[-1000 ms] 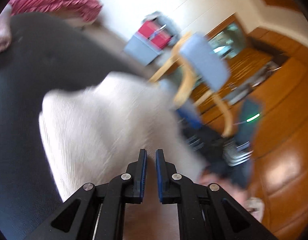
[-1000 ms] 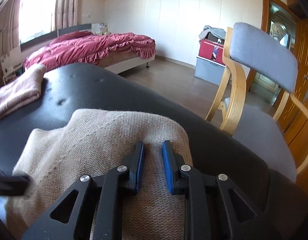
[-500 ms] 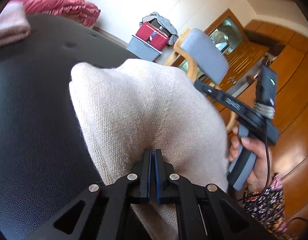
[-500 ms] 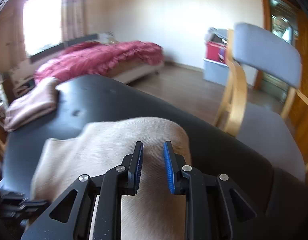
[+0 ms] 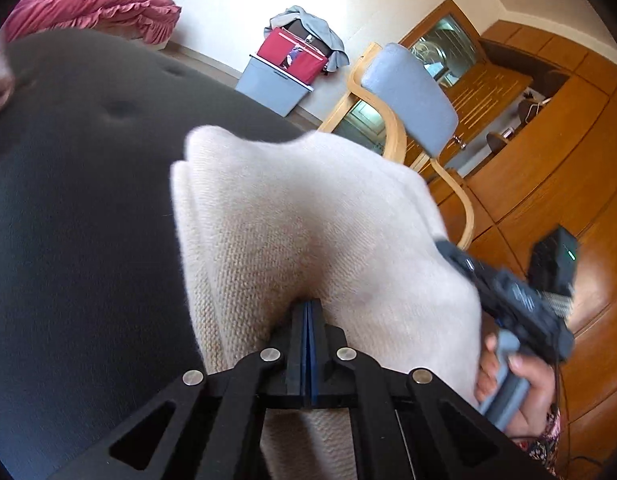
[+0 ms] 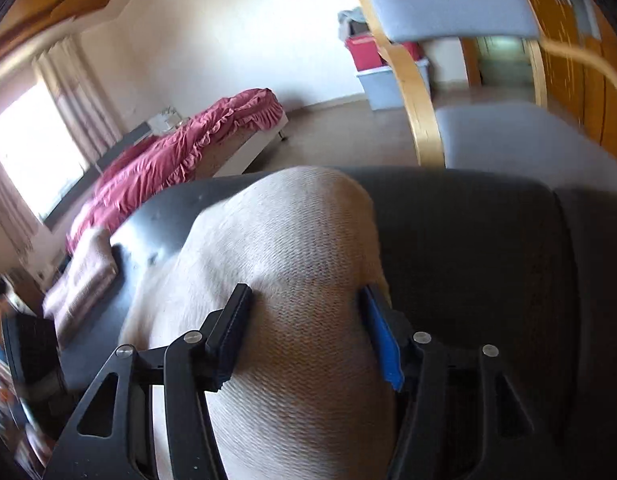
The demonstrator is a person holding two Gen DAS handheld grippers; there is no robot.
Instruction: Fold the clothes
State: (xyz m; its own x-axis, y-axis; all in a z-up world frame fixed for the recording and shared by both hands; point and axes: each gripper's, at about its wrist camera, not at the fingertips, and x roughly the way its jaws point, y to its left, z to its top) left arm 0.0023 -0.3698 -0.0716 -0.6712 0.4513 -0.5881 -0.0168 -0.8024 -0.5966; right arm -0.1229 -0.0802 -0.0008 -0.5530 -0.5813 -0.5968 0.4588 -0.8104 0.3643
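Note:
A cream knit garment (image 5: 308,208) lies folded in a mound on a black padded surface (image 5: 76,220). My left gripper (image 5: 306,308) is shut on a pinch of the garment's near edge, and the cloth puckers around its tips. In the right wrist view the same garment (image 6: 292,240) bulges up between the fingers of my right gripper (image 6: 304,312), whose jaws are opening wide and stand at either side of the fold. A person's hand (image 5: 524,384) holds that gripper's handle at the garment's right side.
A folded pink cloth (image 6: 80,276) rests at the far left end of the black surface (image 6: 468,240). A wooden chair with grey cushions (image 6: 448,4) stands just beyond it. Further back are a bed with a red cover (image 6: 180,152) and a red bag on a grey box (image 5: 292,56).
The left jaws have closed fully onto the cream garment. The right jaws have spread from a narrow gap to wide apart, and the right wrist view has rolled.

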